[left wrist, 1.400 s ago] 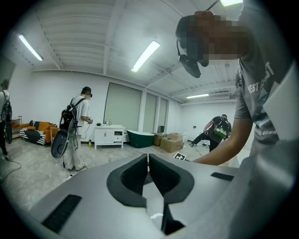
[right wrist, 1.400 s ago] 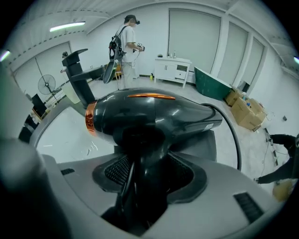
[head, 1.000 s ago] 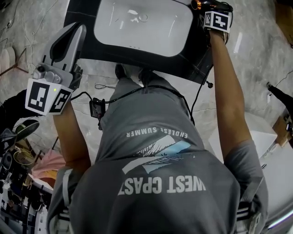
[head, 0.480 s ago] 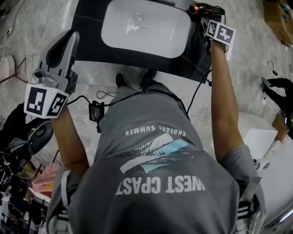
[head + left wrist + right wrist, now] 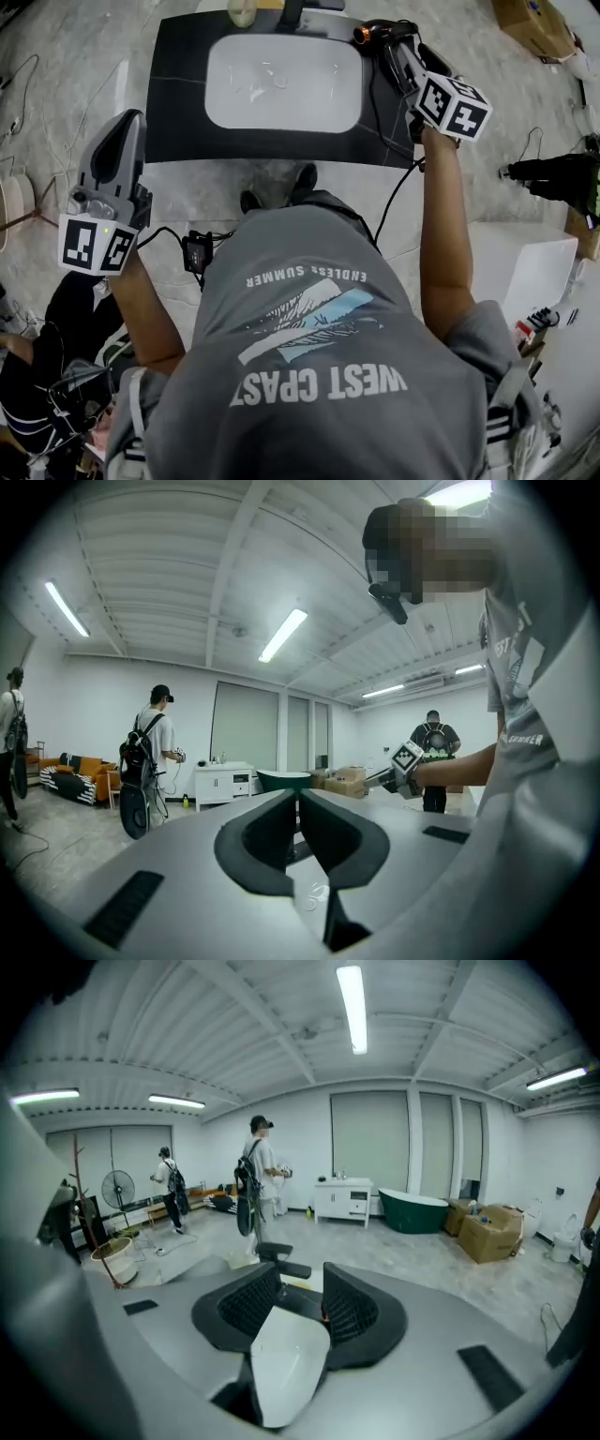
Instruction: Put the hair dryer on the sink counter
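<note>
The black hair dryer [image 5: 380, 32] with an orange nozzle lies on the black sink counter [image 5: 178, 94], at its far right corner beside the white basin [image 5: 281, 82]. My right gripper [image 5: 396, 49] hovers above and just right of it, pointing at it. Its jaws [image 5: 302, 1290] have just been closing, but they stand apart with nothing pressed between the pads. The white basin shows through the gap. My left gripper [image 5: 121, 129] hangs over the floor left of the counter, well away from the dryer. Its jaws [image 5: 297, 803] are shut on nothing.
A black faucet [image 5: 292, 11] and a beige object [image 5: 242, 11] stand behind the basin. A black cord [image 5: 398, 192] hangs off the counter's right front corner. A white table [image 5: 534, 272] is at right. People with backpacks [image 5: 255, 1180] [image 5: 150, 747] stand farther off.
My right gripper has risen from the counter toward the camera, and its marker cube looks larger. The dryer has stayed by the basin. My left gripper has drifted a little.
</note>
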A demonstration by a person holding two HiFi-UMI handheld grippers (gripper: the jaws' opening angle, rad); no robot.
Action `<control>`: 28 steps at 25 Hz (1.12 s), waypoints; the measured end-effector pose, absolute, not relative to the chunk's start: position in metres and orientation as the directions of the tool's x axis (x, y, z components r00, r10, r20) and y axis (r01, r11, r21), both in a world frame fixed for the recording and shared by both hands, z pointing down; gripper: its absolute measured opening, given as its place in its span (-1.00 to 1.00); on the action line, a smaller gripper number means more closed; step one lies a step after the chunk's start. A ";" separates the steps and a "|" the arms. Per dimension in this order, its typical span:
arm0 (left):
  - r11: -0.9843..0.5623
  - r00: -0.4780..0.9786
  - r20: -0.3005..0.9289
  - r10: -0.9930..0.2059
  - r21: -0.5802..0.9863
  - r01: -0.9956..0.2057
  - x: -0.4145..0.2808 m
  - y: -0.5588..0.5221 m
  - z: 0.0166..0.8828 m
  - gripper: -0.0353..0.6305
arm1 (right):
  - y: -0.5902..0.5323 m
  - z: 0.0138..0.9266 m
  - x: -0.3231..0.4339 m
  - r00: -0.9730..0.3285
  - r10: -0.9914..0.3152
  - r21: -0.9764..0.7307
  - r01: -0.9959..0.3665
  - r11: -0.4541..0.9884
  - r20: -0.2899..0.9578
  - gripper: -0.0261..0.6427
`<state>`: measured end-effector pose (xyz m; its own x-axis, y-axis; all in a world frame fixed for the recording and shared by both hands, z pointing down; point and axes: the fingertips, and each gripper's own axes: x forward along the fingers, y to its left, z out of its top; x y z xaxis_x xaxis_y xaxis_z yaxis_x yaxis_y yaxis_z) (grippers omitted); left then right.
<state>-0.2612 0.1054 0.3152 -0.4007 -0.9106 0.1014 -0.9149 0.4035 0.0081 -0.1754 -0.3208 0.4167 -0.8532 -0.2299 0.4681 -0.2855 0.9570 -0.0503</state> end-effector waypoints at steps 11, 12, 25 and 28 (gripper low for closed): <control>0.351 -0.348 0.073 -0.934 0.029 -0.936 -0.254 0.134 0.313 -0.82 | -0.204 0.266 -0.095 -0.978 -0.117 -0.085 -0.133 0.987 0.173 -0.83; 0.347 -0.344 0.072 -0.936 0.030 -0.938 -0.253 0.135 0.314 -0.82 | -0.198 0.258 -0.090 -0.980 -0.116 -0.075 -0.129 0.989 0.161 -0.83; 0.296 -0.294 0.058 -0.954 0.048 -0.954 -0.246 0.151 0.324 -0.82 | -0.167 0.224 -0.056 -0.984 -0.159 -0.085 -0.166 0.983 0.078 -0.84; 0.290 -0.288 0.052 -0.956 0.045 -0.956 -0.242 0.153 0.322 -0.82 | -0.167 0.220 -0.047 -0.982 -0.178 -0.082 -0.183 0.980 0.069 -0.84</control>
